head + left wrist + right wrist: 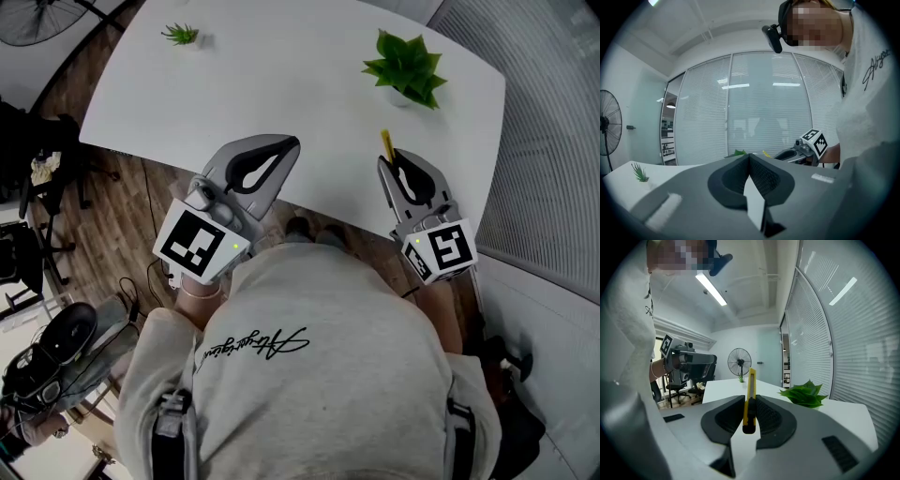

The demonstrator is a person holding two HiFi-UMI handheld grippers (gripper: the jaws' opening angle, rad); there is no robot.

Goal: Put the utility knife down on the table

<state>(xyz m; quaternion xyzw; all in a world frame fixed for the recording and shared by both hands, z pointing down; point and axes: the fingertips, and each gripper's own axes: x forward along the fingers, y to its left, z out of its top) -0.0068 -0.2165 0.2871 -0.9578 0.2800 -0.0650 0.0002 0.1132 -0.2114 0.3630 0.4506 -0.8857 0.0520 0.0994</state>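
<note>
Finding: the task is not complete. The utility knife [750,389] is clamped between the pads of the right gripper [749,404], standing on its narrow edge, with the yellow body running forward past the fingertips and the dark butt end back between the jaws. From the head view, the right gripper [401,161] sits at the near edge of the white table [281,75] and the yellow end of the knife [385,142] reaches out over the surface, on the near side of the potted plant [406,67] and apart from it.

Contact: the knife does not appear to touch the tabletop. How far it stands above the surface cannot be judged from these views.

Left gripper [284,148]: jaws closed on each other with nothing between them. This is confirmed in its own view, where the pads of the left gripper [749,158] meet at the tip. It is held at the near table edge, well apart from the right one, and takes no part in the work at this moment.

Done so far, in my judgement: the knife has been brought to the table.

Outstanding — lower the knife until it rests on the surface, open the right jaws, and draw the gripper clear without dragging the knife off the edge. The bare stretch of table ahead of the gripper looks adequate for the set-down
</note>
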